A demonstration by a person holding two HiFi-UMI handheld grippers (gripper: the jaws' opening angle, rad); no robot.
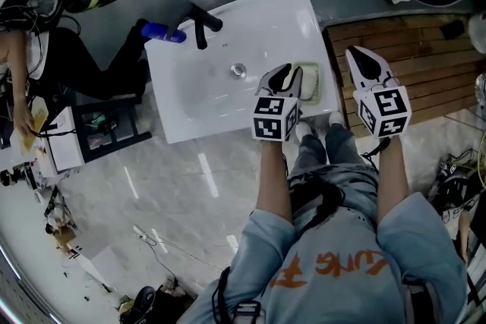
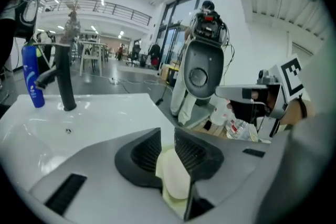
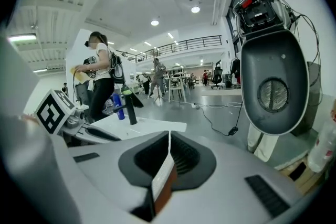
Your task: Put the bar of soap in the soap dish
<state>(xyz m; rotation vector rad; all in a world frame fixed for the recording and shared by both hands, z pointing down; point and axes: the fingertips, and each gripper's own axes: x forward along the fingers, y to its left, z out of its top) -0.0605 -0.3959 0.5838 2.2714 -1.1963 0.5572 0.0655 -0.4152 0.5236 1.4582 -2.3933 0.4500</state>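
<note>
Here, soap (image 2: 176, 178) in soap dish (image 1: 317, 91); blue bottle (image 1: 162, 32) label unreadable.

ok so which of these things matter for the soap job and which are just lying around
For the job: bar of soap, soap dish, left gripper.
Just lying about: black faucet, blue bottle, white sink, right gripper.

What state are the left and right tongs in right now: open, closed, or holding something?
Left tongs: open, gripping nothing; the soap shows through the gap, apparently lying in the soap dish.
Right tongs: closed, empty.
</note>
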